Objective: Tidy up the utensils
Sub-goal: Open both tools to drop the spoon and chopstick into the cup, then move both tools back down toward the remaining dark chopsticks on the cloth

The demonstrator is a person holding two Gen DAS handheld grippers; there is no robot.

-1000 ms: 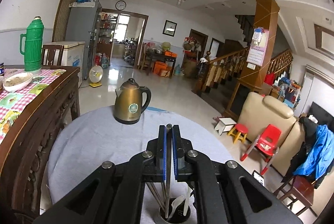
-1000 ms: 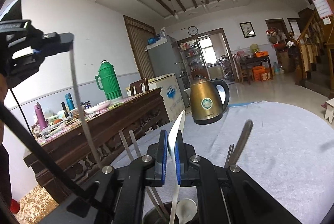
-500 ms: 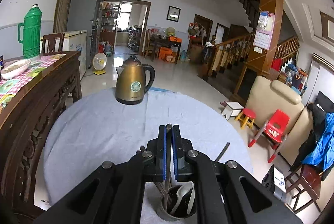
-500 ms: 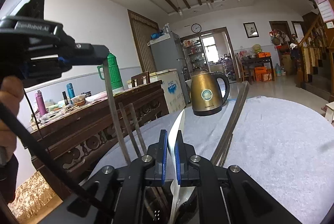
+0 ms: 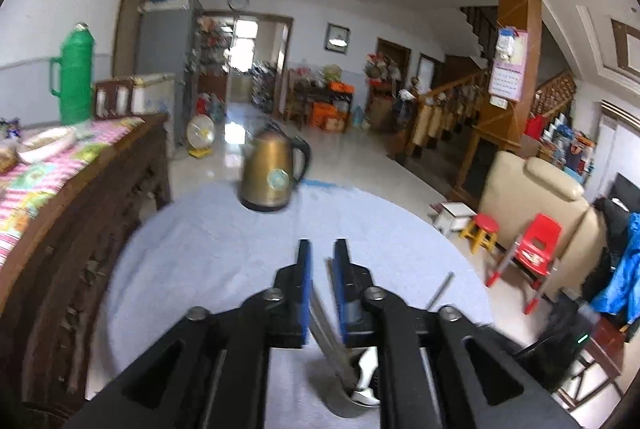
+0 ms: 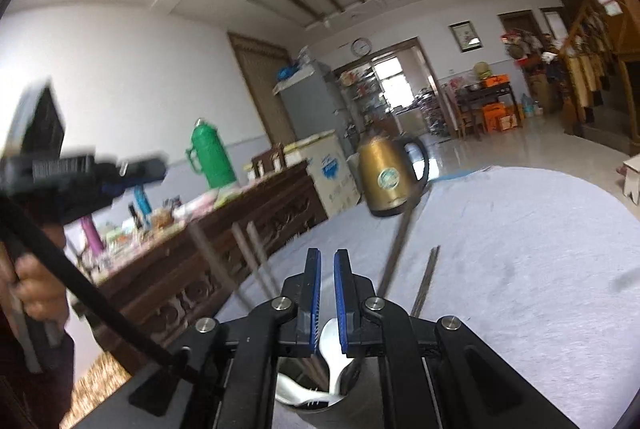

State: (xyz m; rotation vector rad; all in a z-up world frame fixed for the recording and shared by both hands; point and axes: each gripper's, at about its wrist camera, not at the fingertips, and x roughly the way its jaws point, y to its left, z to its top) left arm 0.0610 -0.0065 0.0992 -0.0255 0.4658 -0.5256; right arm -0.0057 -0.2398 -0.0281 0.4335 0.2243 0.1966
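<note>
utensil holder (image 6: 320, 399): bottom centre of the right wrist view, below the right gripper (image 6: 327, 271), holding a white spoon (image 6: 334, 345) and chopsticks | right gripper: narrow gap, nothing visibly pinched | left gripper (image 5: 320, 261): jaws opening, metal chopstick (image 5: 326, 325) between, unpressed | grey table (image 5: 208, 249): bare up to the gold kettle (image 5: 272, 173), upper centre

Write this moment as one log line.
left gripper: opening, chopstick between jaws | right gripper: shut on white spoon | both over cup
</note>
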